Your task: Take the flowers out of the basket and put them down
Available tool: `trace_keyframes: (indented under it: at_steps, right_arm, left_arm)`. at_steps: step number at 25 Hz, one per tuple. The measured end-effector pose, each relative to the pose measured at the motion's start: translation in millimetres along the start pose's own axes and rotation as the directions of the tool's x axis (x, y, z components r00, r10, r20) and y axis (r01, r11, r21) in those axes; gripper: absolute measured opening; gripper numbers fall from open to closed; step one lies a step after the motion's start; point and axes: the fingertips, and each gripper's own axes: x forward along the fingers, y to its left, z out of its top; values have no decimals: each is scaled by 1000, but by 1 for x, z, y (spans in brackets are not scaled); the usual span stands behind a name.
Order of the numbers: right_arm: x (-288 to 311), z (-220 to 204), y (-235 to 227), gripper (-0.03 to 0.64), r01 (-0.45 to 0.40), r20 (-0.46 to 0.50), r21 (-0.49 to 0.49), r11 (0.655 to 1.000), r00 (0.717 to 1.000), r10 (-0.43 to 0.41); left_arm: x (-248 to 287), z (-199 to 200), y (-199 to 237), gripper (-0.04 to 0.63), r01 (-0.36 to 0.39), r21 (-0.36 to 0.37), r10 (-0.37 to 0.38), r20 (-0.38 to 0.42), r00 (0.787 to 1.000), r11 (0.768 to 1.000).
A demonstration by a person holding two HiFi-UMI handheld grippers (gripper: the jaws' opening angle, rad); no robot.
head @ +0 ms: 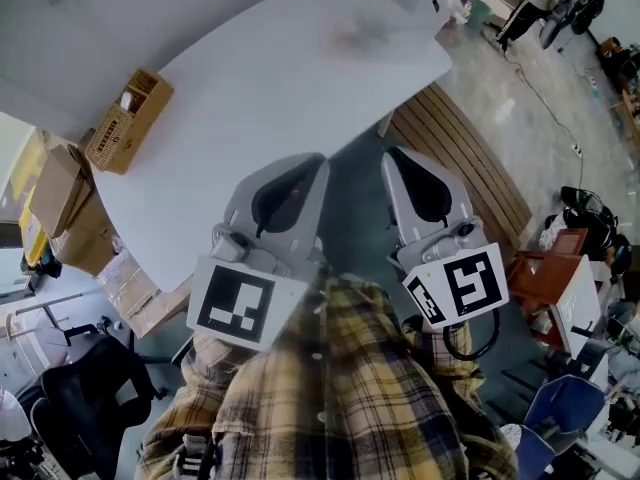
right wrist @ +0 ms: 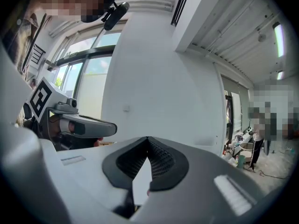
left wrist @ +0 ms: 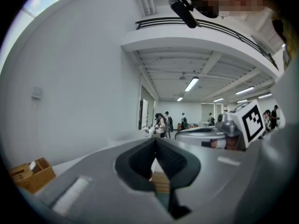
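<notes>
Closest in, the left gripper (left wrist: 155, 141) has its fingers pressed together at the tips with nothing between them. The right gripper (right wrist: 148, 139) is likewise closed and empty. In the head view both point toward twelve o'clock, side by side, at the near edge of the white table (head: 300, 78). The basket (head: 128, 120) sits on it at ten o'clock, well apart from both, and its contents are too small to tell. Behind the grippers, plaid sleeves (head: 330, 388) fill six o'clock.

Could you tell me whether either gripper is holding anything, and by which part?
Nothing is held: the grey left gripper and grey right gripper both have their jaws together, empty.
</notes>
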Motion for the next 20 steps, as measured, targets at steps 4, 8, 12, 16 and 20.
trace_keyframes:
  at_steps: [4,8,12,16,20]
  right_arm:
    - [31,3,-17,5,8,4,23,1000,1000,-8]
    - [58,3,-39,5,11,-6,26,1000,1000,-11]
    - [85,0,-65,5,-10,-18,32,999,1000,11]
    - [121,2,-100,5,-55,-13,27,998,998,55]
    - [163,13,-139,5,-113,-14,12,994,993,113]
  left_arm:
    - [23,1,26,1,9,-4,-9,-14,1000,1000]
    - [46,1,46,2,9,-12,-9,-22,1000,1000]
    - [77,5,63,1,-8,-14,8,-21,1000,1000]
    - [114,12,88,2,-62,-16,62,-9,998,998]
    - [156,23,116,1,-125,-24,125,-2,992,992]
